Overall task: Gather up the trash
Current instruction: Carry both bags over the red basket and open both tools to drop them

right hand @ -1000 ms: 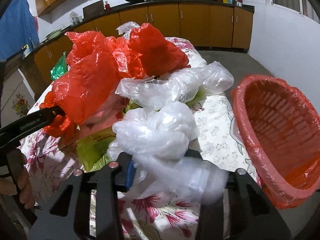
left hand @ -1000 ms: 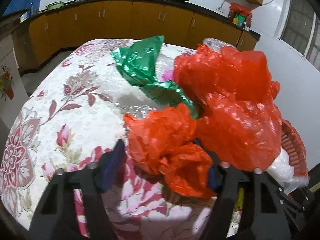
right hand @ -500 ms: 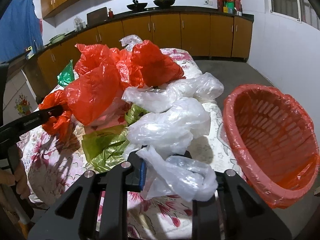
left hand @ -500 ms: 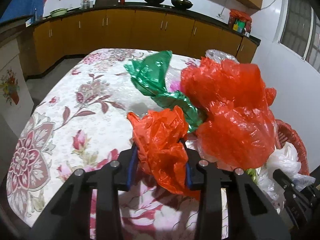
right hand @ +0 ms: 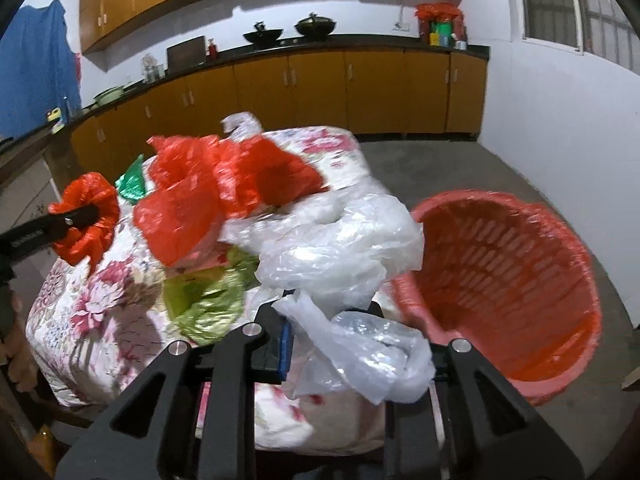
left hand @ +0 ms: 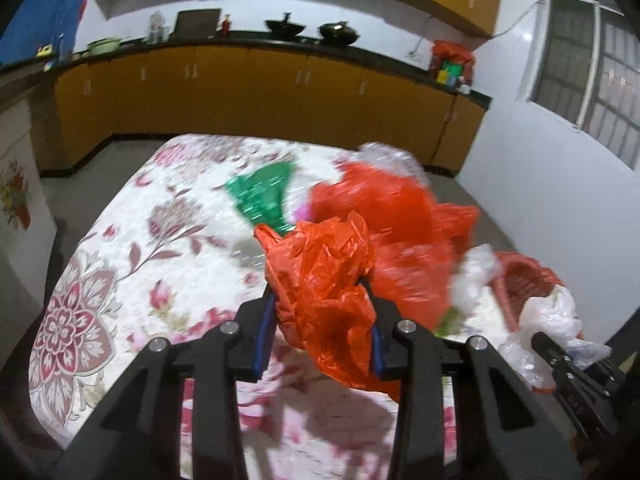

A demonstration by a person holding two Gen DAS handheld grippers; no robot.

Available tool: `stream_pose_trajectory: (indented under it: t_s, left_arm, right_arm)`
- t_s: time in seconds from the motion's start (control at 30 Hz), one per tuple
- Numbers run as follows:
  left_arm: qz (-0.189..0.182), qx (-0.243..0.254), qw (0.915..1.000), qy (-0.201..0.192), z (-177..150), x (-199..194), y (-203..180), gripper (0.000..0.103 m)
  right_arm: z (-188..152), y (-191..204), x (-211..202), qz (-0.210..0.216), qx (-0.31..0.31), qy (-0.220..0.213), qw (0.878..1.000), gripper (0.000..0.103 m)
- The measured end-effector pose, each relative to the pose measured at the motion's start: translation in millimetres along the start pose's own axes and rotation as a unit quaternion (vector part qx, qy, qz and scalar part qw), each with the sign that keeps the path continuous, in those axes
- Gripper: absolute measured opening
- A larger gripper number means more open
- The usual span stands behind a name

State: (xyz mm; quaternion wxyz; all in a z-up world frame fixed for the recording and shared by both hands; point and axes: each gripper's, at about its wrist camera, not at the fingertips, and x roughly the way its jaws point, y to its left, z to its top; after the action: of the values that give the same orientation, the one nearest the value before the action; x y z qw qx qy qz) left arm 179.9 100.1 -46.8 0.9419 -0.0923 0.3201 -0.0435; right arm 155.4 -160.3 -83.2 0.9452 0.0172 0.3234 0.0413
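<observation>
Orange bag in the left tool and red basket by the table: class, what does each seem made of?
Orange bag: thin plastic film, glossy; it crumples into sharp shiny folds. Red basket: probably rigid moulded plastic, with rows of slots in its wall, and seemingly a thin red liner over its rim.

Home kitchen indicated: wooden cabinets [right hand: 360, 80] lined along the walls under a dark countertop [right hand: 360, 42], two woks [right hand: 288, 28] seen on it, floral-clothed table [left hand: 132, 264] placed mid-room
</observation>
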Motion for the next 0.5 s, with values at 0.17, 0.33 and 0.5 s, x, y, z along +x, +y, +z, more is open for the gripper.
stream_pose_trajectory:
  t_s: [0.17, 0.33, 0.5]
  left_arm:
    - [-0.044, 0.029, 0.9986, -0.009, 6.1, -14.9, -45.3, 0.037]
    - [-0.098, 0.058, 0.9935, -0.002, 10.6, -14.6, -101.9, 0.037]
    - [-0.142, 0.089, 0.9858, 0.009, 10.3, -3.2, -157.6, 0.037]
  right_arm:
    - [7.4, -35.0, -16.5, -0.035, 0.022, -0.014, 0.999, 0.022]
    - [13.2, -79.0, -31.2, -0.075, 0.049, -0.027, 0.996, 0.022]
    - [19.0, -118.9, -39.6, -0.1, 0.081, -0.03, 0.991, 0.022]
